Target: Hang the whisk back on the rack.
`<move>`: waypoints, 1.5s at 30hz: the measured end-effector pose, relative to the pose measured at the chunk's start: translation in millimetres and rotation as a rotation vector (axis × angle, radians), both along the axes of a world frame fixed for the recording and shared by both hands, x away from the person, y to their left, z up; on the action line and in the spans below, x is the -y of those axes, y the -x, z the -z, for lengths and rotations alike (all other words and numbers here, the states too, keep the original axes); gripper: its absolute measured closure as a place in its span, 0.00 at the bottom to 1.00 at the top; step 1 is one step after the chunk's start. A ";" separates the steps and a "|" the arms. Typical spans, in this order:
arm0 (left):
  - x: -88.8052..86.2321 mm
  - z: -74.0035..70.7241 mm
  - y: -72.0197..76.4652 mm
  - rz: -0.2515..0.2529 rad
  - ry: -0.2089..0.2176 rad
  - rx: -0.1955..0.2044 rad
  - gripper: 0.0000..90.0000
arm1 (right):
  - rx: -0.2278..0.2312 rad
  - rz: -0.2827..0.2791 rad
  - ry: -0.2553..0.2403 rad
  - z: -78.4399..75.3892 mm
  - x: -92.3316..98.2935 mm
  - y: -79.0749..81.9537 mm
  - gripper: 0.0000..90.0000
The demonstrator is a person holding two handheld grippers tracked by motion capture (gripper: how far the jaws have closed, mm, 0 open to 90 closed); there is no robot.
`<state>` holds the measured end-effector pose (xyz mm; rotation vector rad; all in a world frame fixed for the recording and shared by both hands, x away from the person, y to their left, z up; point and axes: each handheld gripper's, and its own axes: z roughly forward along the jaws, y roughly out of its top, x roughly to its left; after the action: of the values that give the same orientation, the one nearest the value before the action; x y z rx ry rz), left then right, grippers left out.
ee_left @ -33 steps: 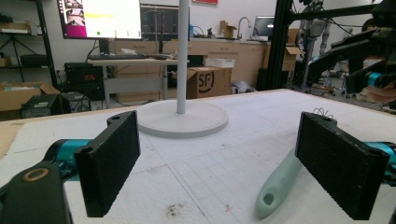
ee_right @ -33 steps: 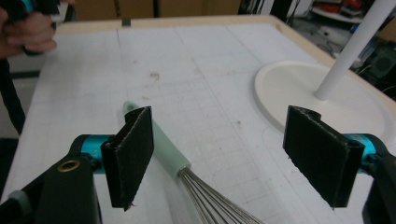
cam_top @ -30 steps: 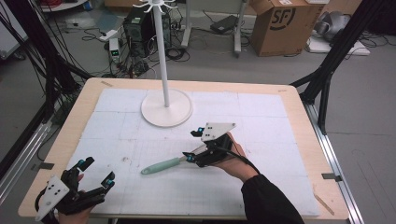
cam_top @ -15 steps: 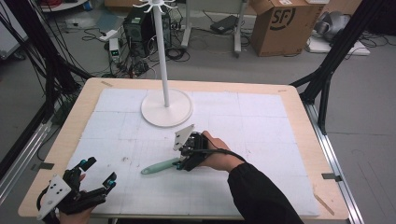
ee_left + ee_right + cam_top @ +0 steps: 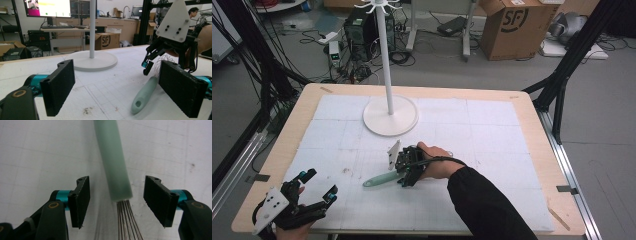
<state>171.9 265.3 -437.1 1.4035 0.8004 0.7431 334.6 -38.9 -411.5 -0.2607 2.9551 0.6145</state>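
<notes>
Pale-green and smooth, the whisk [image 5: 384, 177] lies flat near the middle of the white mat [image 5: 492, 130], handle pointing left and slightly near, its thin wires running right under the right gripper [image 5: 404, 172]. That gripper sits low over the whisk with its jaws spread wide, one on each side of the spot where handle meets wires; in the right gripper view the handle end [image 5: 117, 170] lies between the pads and touches neither.

The whisk looks light. Its handle appears stiff and matte, possibly a soft-touch plastic or silicone (which would give the pads some bite), while the round section could roll if squeezed off-centre. The wires [image 5: 126, 220] are thin and springy; a grip there would likely flex them and slip. The better hold is judged to be on the handle just left of the wire root, pads square across it.

The left gripper [image 5: 304, 202] hovers at the near left corner of the table [image 5: 532, 107], well apart from the whisk, jaws wide open and empty. A white stand [image 5: 390, 117] rises at the far side of the mat, its base clear of both grippers.
</notes>
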 end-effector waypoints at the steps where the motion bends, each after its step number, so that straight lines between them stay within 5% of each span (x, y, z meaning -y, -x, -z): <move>1: 0.0 0.1 0.4 -0.001 -0.002 -0.002 0.16 | 0.007 -0.011 0.013 1.2 -1.9 0.2 0.42; 4: -0.5 0.2 1.3 -0.003 -0.004 -0.004 0.17 | 0.011 -0.043 0.085 5.2 -10.0 0.1 0.42; 13: -5.8 -0.1 8.9 -0.025 0.007 -0.003 0.17 | -0.069 -0.065 0.149 8.8 -21.5 -6.4 0.50; 19: -7.3 -0.1 12.5 -0.032 -0.005 -0.006 0.18 | -0.125 -0.066 0.177 8.8 -25.0 -12.5 0.54; 21: -8.2 0.0 13.7 -0.032 -0.010 -0.007 0.18 | -0.124 -0.066 0.173 8.7 -25.3 -13.6 0.57; 23: -9.2 -0.1 15.5 -0.034 -0.008 -0.007 0.18 | -0.121 -0.064 0.163 7.5 -25.0 -17.4 0.74; 29: -10.6 -0.1 17.1 -0.038 -0.007 -0.007 0.19 | -0.114 -0.073 0.191 6.2 -27.0 -15.8 0.76; 38: -11.2 -0.1 17.4 -0.040 -0.005 -0.009 0.20 | -0.132 -0.053 0.167 3.3 -25.9 -19.1 0.77; 45: -11.4 -0.1 17.4 -0.039 -0.001 -0.010 0.20 | -0.159 0.031 0.035 -24.2 -8.6 -25.2 0.77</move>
<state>154.6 276.8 -437.0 1.3974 0.8372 0.7668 359.8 -30.2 -387.2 -0.1765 3.1177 0.6065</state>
